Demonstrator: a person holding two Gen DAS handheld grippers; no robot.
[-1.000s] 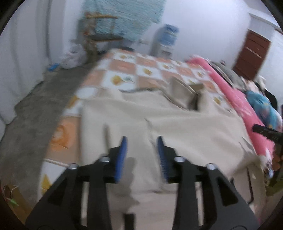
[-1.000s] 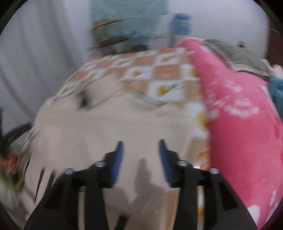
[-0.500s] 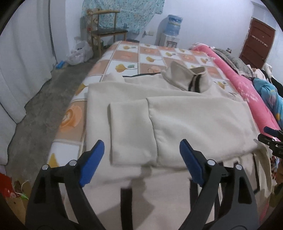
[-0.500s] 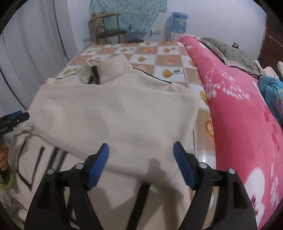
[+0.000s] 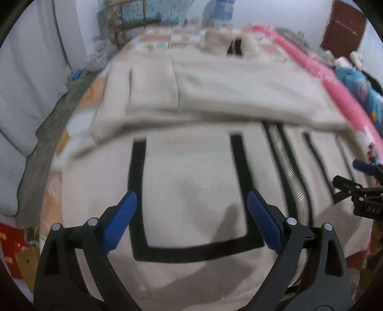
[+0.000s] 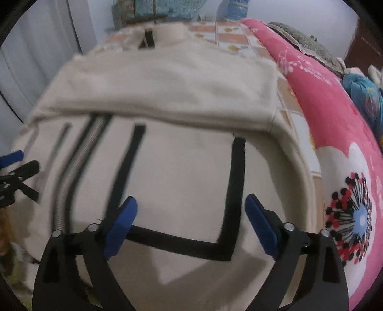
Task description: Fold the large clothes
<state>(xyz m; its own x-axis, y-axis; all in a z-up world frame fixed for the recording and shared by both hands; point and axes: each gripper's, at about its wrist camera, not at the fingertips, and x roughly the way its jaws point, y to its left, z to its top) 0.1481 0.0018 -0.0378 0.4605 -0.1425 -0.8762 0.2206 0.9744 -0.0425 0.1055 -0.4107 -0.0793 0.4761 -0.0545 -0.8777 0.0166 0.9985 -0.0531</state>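
A cream jacket (image 5: 191, 167) with black pocket trim and a centre zipper (image 5: 289, 172) lies flat on the bed, collar (image 5: 229, 43) at the far end. Both sleeves are folded across its chest (image 6: 167, 91). My left gripper (image 5: 191, 198) hovers over the left pocket near the hem, its jaws opening wide with nothing between them. My right gripper (image 6: 191, 201) hangs over the right pocket (image 6: 182, 186), jaws also opening, with only the flat cloth below them. Each gripper shows at the edge of the other's view.
A pink flowered blanket (image 6: 335, 134) runs along the bed's right side, with blue bedding (image 5: 359, 91) beyond it. The checked bedsheet (image 6: 229, 38) shows past the collar. A chair (image 5: 129, 26), a water dispenser (image 5: 222, 9) and a brown door (image 5: 344, 26) stand at the back. Grey floor (image 5: 50, 124) lies to the left.
Both grippers have opened from narrow to wide and drawn back and down from the folded sleeves toward the jacket's near hem, so the black-trimmed pockets now fill the views.
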